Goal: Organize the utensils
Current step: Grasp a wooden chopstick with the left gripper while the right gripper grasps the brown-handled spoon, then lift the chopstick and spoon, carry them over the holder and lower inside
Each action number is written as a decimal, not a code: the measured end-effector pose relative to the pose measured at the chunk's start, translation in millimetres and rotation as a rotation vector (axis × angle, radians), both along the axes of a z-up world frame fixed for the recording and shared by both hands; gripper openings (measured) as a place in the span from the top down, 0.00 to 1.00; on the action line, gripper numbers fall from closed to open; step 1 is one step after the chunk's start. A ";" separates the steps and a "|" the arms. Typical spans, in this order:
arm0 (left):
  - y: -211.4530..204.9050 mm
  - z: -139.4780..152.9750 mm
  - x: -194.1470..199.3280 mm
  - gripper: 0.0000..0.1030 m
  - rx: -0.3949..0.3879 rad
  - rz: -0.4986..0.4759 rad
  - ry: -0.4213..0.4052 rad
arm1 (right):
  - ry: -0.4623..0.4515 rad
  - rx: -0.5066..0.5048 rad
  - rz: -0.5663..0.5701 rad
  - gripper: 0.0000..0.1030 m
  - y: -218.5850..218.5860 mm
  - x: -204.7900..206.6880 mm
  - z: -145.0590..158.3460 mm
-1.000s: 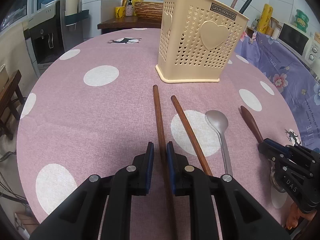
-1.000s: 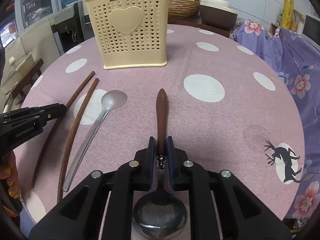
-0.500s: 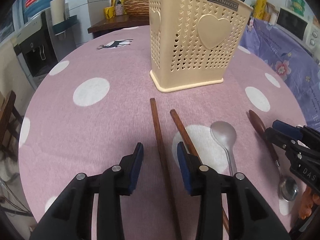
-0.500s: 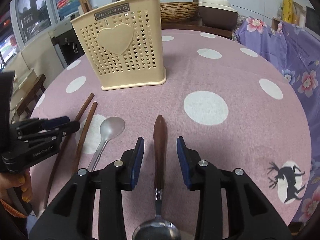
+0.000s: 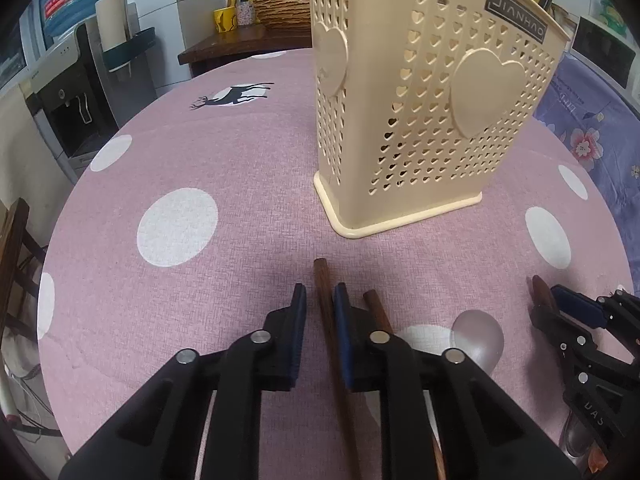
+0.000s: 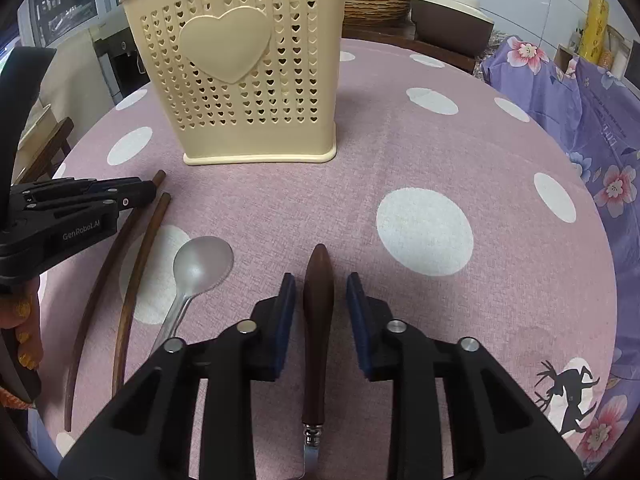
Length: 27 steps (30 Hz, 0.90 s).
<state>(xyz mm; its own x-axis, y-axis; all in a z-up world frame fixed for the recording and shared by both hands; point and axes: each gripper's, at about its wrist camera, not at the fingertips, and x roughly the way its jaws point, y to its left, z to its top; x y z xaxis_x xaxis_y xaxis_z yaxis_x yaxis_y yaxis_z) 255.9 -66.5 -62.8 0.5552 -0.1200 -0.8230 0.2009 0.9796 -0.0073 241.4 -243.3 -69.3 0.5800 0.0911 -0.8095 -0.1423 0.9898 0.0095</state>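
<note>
On the left, two dark wooden chopsticks lie side by side on the worktop (image 6: 500,152), a round top under pink woven cloth with white dots. The left hand-held gripper (image 5: 320,300) straddles the outer chopstick (image 5: 326,308) near its blunt far end. Its jaws are closing; the right pad seems to touch the wood, the left pad shows a gap. The stick is thin, stiff and light, likely to roll or pivot if pinched off-centre, so a hold nearer mid-length would probably steady it better. The second chopstick (image 5: 376,312) lies just beside it.

Next comes a plain metal spoon (image 6: 192,276), matte grey, smooth and probably slippery; its narrow handle is the place to pinch.

Further right, the right hand-held gripper (image 6: 320,292) brackets a spoon's turned wooden handle (image 6: 318,312). Its jaws are closing, with clear space at both pads. The rounded handle tapers to a metal ferrule; its thick middle offers the surest hold.

Behind stands the cream plastic utensil holder (image 6: 248,76), rigid, perforated with small hearts.
</note>
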 end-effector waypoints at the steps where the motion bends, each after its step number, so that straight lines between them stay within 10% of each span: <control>1: 0.1 -0.1 0.1 0.90 0.000 0.003 -0.001 | -0.001 -0.001 0.004 0.83 0.6 0.2 0.2; 18: -3.4 2.2 -3.8 0.92 -0.035 0.015 -0.018 | -0.029 0.055 0.027 0.84 -4.3 -1.0 1.6; 27: 11.9 54.7 -39.0 0.92 -0.135 0.002 -0.156 | -0.174 0.144 0.045 0.84 -15.5 -29.4 50.5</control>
